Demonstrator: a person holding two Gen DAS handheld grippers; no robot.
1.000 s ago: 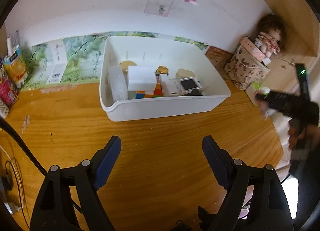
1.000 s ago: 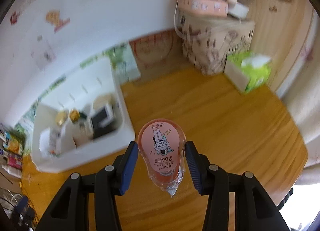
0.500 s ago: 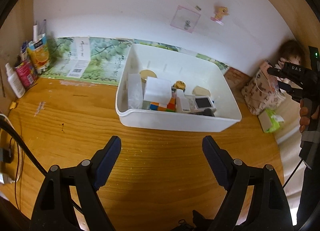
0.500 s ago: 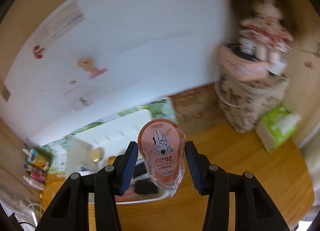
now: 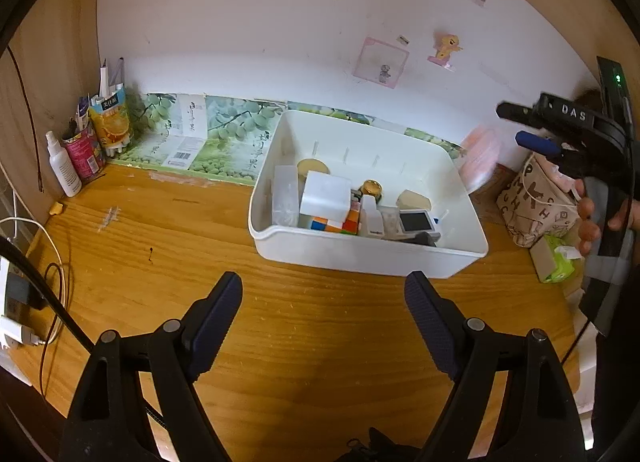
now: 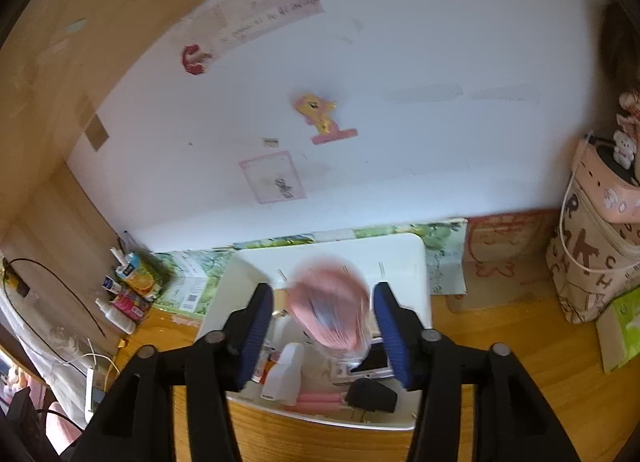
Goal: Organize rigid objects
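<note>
My right tongs (image 6: 326, 326) have just been opening, and the pink correction tape (image 6: 330, 306) shows as a blur between the blue pads, clear of both, over the white bin (image 6: 424, 262). In the left wrist view that same tape (image 5: 478, 160) is a pink smear at the bin's (image 5: 360, 258) far right corner, just ahead of the right tongs (image 5: 520, 130). The bin sits on the wooden bench (image 5: 180, 246) and holds a colour cube (image 5: 334, 222), a clear box (image 5: 325, 195) and a small screen device (image 5: 416, 221). My left tongs (image 5: 323, 314) hang spread and empty above the bench, near the bin's front wall.
</note>
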